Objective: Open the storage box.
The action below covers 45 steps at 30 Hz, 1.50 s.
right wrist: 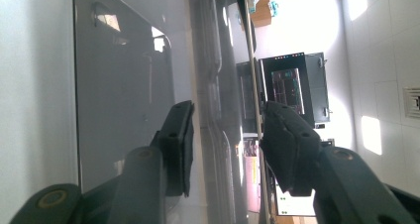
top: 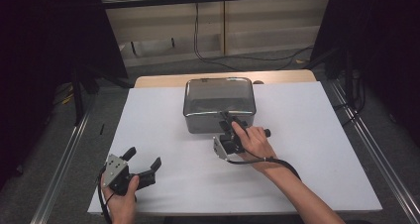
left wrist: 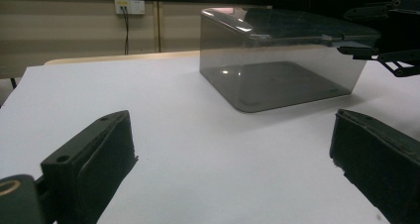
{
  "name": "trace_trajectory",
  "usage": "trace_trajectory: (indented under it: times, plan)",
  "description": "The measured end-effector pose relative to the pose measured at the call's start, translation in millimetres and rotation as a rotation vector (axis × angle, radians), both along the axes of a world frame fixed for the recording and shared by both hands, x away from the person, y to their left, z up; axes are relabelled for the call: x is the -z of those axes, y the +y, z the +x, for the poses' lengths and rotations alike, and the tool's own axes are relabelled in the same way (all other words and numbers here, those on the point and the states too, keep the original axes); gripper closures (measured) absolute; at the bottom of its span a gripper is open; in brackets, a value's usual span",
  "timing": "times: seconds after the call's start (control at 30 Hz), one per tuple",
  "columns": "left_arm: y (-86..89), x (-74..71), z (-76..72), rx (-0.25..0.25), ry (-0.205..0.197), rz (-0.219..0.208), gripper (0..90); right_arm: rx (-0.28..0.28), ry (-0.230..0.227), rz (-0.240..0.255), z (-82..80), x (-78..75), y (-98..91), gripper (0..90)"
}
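Observation:
A smoky, see-through box (top: pixel 219 102) with rounded corners stands on the white table top (top: pixel 307 164), past its middle. My right gripper (top: pixel 227 117) is at the box's near top edge, rolled on its side. In the right gripper view its jaws straddle that edge (right wrist: pixel 218 110), with small gaps still showing beside the pads. From the left gripper view the right gripper (left wrist: pixel 359 30) has one jaw above the box (left wrist: pixel 277 70) top and one below the edge. My left gripper (top: pixel 145 155) rests low at the table's front left, open with nothing between its fingers (left wrist: pixel 94 154).
The white sheet covers a wooden table whose far edge (top: pixel 163 79) shows behind the box. Metal rails (top: pixel 64 159) run along both sides on the floor. A wall socket with cables (left wrist: pixel 129 7) sits on the back panel. Bare table lies between the left gripper and the box.

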<state>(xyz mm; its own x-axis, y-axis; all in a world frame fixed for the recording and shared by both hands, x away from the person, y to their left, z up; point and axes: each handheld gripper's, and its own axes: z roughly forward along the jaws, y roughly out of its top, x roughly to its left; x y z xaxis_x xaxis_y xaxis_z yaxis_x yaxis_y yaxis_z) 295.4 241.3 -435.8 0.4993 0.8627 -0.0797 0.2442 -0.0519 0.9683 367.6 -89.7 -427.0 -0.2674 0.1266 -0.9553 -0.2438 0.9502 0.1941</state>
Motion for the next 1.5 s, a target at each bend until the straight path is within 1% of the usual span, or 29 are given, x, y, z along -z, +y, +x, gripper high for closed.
trace_trajectory:
  times: [0.03, 0.17, 0.2, 0.3, 0.33, 0.4, 0.47, 0.53, 0.67, 0.83, 0.87, 0.97, 1.07, 1.13, 1.2, 1.23, 1.37, 1.4, 1.47, 1.5]
  plan:
    - [0.1, 0.2, 0.2, 0.0, 0.002, 0.001, 3.4, 0.003, -0.002, -0.013, 1.0, 0.4, 0.6, 61.7]
    - [-0.1, 0.1, 0.5, 0.003, 0.0, 0.005, 3.4, 0.002, -0.004, -0.005, 2.1, -0.6, 0.8, 64.4]
    - [-0.2, 0.1, 0.5, 0.004, 0.0, 0.005, 3.4, 0.002, -0.001, -0.01, 1.8, -0.8, 1.2, 66.5]
    - [-0.7, 0.6, 0.8, 0.004, 0.006, 0.0, 3.4, 0.007, 0.004, -0.015, 1.6, 0.2, 1.7, 68.6]
    - [-0.6, 0.6, 0.8, 0.003, 0.006, 0.0, 3.4, 0.01, 0.007, -0.018, 2.2, 0.6, 1.7, 71.1]
    - [-0.5, 0.6, 0.7, 0.001, 0.005, 0.001, 3.4, 0.014, 0.009, -0.016, 2.5, 1.0, 1.6, 72.2]
    - [-0.6, 0.6, 0.8, 0.002, 0.005, 0.001, 3.4, 0.012, 0.012, -0.019, 2.7, 1.8, 2.0, 75.8]
    - [-1.1, 0.6, 1.3, 0.008, 0.005, -0.004, 3.3, 0.006, 0.005, -0.024, 2.6, 2.3, 2.9, 77.1]
    - [-3.9, 0.1, 2.6, 0.03, -0.003, 0.005, 2.9, 0.006, 0.004, -0.021, 2.5, 2.3, 3.6, 78.1]
    - [-5.3, -0.1, 4.7, 0.036, 0.009, -0.005, 4.3, 0.005, 0.005, -0.017, 2.4, 1.7, 3.5, 78.4]
    - [-5.3, 0.1, 4.9, 0.04, 0.015, 0.002, 4.4, 0.006, 0.004, -0.014, 2.5, 1.5, 3.4, 78.4]
    - [-6.7, 0.3, 5.4, 0.047, 0.017, -0.007, 4.7, 0.005, 0.008, -0.004, 2.7, 0.5, 3.0, 78.4]
    - [-6.4, -0.8, 6.2, 0.042, 0.005, -0.008, 5.0, 0.002, 0.004, 0.006, 3.1, -1.6, 1.9, 78.5]
    - [-6.1, -1.0, 7.0, 0.042, 0.005, -0.02, 5.0, 0.001, 0.003, 0.007, 3.1, -2.2, 1.8, 78.6]
    - [-5.5, -1.3, 8.5, 0.059, 0.015, -0.031, 5.3, -0.004, 0.003, 0.0, 3.6, -3.4, 1.5, 78.7]
    - [-5.7, -1.3, 9.1, 0.059, 0.018, -0.038, 6.0, -0.001, 0.007, 0.007, 3.3, -3.4, 1.3, 78.7]
    - [-7.4, -2.5, 13.1, 0.085, 0.015, -0.048, 5.7, -0.003, 0.003, 0.007, 3.6, -3.9, 1.5, 78.7]
    - [-8.1, -3.1, 14.6, 0.097, 0.02, -0.052, 5.4, -0.002, 0.004, 0.01, 3.6, -4.2, 1.4, 78.8]
    - [-10.8, -4.4, 17.5, 0.105, 0.02, -0.05, 5.1, 0.0, -0.003, 0.015, 3.5, -6.0, 1.0, 79.1]
    - [-11.7, -5.6, 19.1, 0.117, 0.016, -0.045, 5.0, -0.006, -0.003, 0.016, 4.2, -7.7, 0.6, 79.0]
